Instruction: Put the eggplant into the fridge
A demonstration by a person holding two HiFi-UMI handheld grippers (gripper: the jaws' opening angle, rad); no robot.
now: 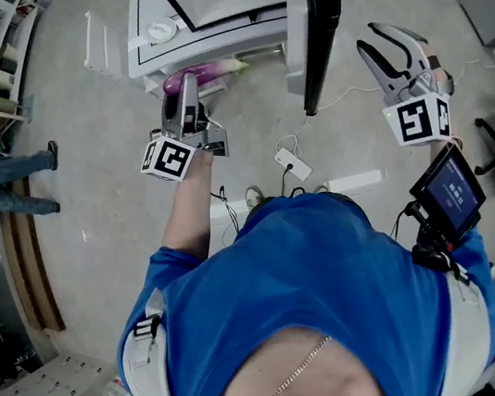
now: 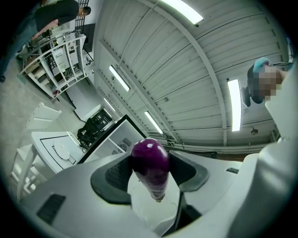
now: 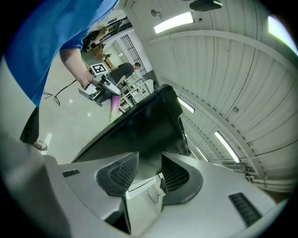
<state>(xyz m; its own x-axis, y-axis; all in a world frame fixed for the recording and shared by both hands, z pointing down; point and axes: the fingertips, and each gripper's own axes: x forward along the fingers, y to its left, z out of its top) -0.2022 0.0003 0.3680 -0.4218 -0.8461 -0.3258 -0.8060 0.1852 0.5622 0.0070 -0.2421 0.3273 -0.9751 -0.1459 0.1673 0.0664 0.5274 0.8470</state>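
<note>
Head view: eggplant [image 1: 221, 69] in left gripper [image 1: 185, 88], at open fridge [image 1: 220, 32] front.

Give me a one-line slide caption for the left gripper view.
Left gripper clamping the purple eggplant between its pads, white fridge at lower left.

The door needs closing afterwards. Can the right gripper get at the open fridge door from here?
Probably yes. The right gripper is open and empty, and the fridge door stands open close beside it with nothing standing between. The left gripper, holding the eggplant, is on the door's far side.
</note>
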